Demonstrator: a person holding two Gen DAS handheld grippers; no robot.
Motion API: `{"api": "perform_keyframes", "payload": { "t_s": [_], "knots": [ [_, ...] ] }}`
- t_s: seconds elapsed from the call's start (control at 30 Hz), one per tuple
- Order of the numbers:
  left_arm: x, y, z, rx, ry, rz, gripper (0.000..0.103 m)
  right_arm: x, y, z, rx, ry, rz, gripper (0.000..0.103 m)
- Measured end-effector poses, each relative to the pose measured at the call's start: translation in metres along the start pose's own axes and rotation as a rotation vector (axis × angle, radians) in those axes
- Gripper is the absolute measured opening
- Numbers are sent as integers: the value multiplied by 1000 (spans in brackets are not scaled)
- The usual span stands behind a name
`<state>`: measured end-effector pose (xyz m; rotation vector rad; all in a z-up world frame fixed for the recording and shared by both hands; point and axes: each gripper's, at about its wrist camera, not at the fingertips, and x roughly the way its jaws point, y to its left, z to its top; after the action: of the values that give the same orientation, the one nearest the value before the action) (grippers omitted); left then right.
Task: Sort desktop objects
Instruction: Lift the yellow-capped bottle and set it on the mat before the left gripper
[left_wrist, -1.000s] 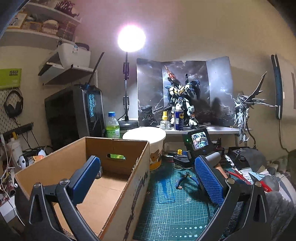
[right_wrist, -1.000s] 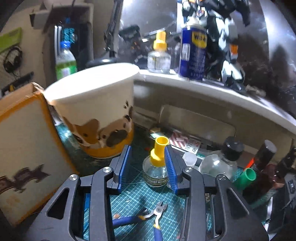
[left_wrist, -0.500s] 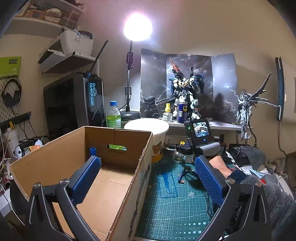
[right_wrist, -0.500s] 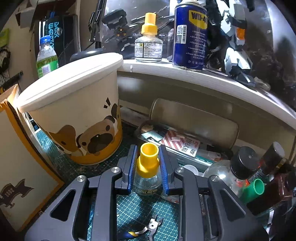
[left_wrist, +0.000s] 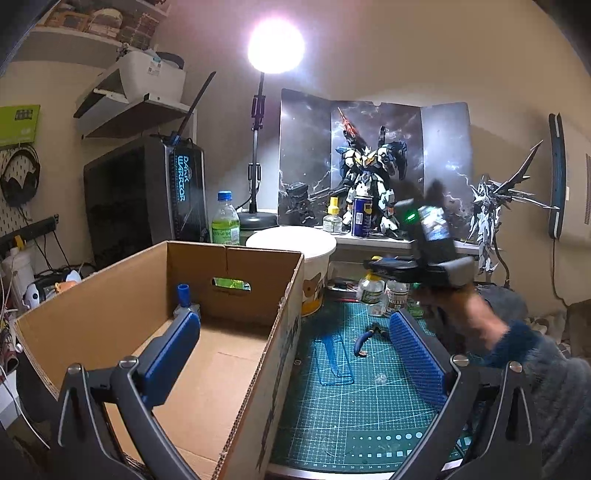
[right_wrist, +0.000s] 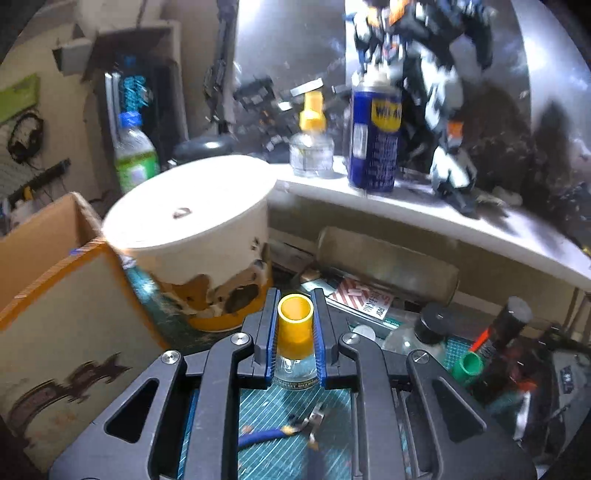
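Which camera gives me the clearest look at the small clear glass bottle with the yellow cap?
Right wrist view: the yellow-capped clear glass bottle sits centred and close, clamped between the right tongs. The left wrist view shows only its label and lower body, small and blurred beneath those tongs.

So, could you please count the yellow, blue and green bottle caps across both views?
Yellow caps: 2
Blue caps: 2
Green caps: 1
Total: 5

Cardboard box (left_wrist: 236, 332) left on bench, cutting mat (left_wrist: 362, 398) right of it; bucket (left_wrist: 295, 251) behind box; pliers (left_wrist: 369, 334) on mat; spray can (left_wrist: 362, 216) on shelf behind.
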<state>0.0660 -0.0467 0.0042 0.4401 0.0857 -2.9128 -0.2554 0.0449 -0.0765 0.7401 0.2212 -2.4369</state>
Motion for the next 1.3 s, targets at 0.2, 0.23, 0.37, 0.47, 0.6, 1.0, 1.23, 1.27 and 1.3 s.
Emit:
{"api": "perform_keyframes", "payload": {
  "t_s": [0.2,0.23,0.37,0.47,0.6,1.0,1.23,1.27,1.3],
  "knots": [
    [0,0,-4,7,0,-9,103,-79,16,-18,-1,-26,45,15],
    [0,0,-4,9,1,-10,103,-92,18,-23,0,-28,53,15],
    [1,-1,-8,24,6,-19,103,-130,28,-49,7,-11,75,15],
    [0,-4,-11,40,7,-24,103,-154,35,-78,15,13,86,15],
    [1,-11,-16,62,33,-78,103,-174,45,-111,13,32,76,15],
    [-4,-16,-16,64,29,-102,103,-173,74,-166,-18,28,62,16],
    [-4,-19,-15,71,22,-106,103,-181,76,-168,-24,24,67,16],
    [-4,-19,-14,73,21,-108,103,-184,74,-167,-19,19,70,16],
    [-4,-20,-14,75,19,-110,103,-190,72,-165,-14,1,72,22]
  ]
}}
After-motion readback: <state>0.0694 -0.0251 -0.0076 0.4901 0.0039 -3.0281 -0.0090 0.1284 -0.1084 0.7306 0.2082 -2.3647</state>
